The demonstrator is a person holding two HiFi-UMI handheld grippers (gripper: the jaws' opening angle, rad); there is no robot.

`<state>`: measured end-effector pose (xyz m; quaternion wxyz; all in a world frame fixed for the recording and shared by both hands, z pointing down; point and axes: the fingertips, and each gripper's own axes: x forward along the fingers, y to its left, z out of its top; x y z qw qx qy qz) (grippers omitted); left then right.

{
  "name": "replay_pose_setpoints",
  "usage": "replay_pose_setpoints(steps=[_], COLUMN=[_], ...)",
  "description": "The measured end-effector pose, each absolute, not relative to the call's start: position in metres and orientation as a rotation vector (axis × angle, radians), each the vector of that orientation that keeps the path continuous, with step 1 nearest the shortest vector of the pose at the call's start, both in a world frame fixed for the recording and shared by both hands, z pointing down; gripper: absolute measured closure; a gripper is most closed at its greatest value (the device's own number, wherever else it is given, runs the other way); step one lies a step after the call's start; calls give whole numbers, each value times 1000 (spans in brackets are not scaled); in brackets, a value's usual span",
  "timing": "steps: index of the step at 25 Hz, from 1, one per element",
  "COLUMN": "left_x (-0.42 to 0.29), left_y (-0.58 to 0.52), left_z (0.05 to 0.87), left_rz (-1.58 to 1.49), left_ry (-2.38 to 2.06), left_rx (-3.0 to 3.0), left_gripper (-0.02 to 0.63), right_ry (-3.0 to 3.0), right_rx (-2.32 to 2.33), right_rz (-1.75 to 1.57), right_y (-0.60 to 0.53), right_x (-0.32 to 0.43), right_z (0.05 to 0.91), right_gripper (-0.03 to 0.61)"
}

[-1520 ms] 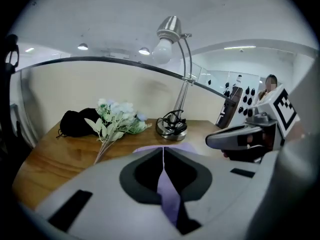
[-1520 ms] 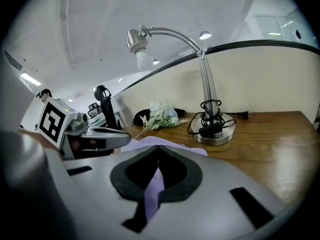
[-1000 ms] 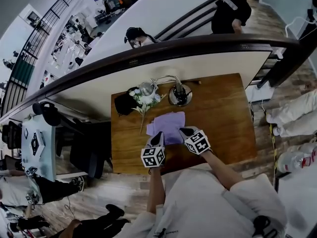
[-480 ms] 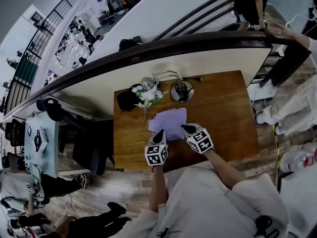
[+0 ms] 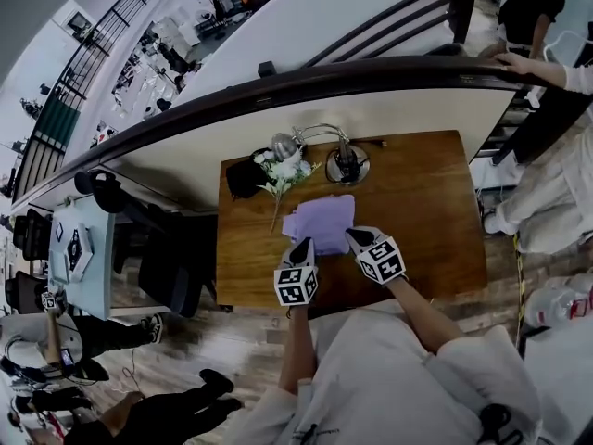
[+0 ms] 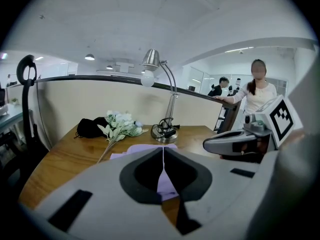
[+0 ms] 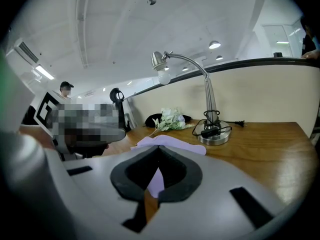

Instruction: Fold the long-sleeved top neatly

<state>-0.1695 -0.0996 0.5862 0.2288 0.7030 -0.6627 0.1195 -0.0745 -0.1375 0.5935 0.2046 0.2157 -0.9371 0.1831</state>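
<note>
Plainly, the left gripper [image 5: 302, 245] and right gripper [image 5: 357, 236] are both closed and empty, just beside the top's [image 5: 322, 222] near hem; this thin lilac cloth, a slack rectangle at twelve o'clock on the glossy table [image 5: 426, 221], may slide or unfold if nudged; flowers [image 5: 283, 172] at eleven, steel lamp [image 5: 347, 167] at one

The left gripper [image 6: 163, 151], its 2 jaws pressed together, points across a wooden table [image 6: 55, 166] toward a lilac long-sleeved top [image 6: 145, 148] lying just beyond the tips. Behind the top stand a silver desk lamp [image 6: 166, 130], a spray of pale flowers [image 6: 120, 125] and a black pouch [image 6: 89, 128]. The right gripper [image 6: 210, 145] hovers at right. A person [image 6: 257, 91] stands at the rail behind.
</note>
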Motion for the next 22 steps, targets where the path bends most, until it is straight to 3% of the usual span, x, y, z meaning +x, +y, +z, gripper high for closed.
replay_pose_setpoints(steps=[22], left_x=[-161], left_y=[-87], left_z=[584], left_rz=[401], left_ry=[-1852], left_rx=[1975], left_gripper=[589], right_ry=[-2603], right_rx=[624], right_rz=[509], right_y=[-130], right_x=[-66], right_z=[595], right_gripper=[575])
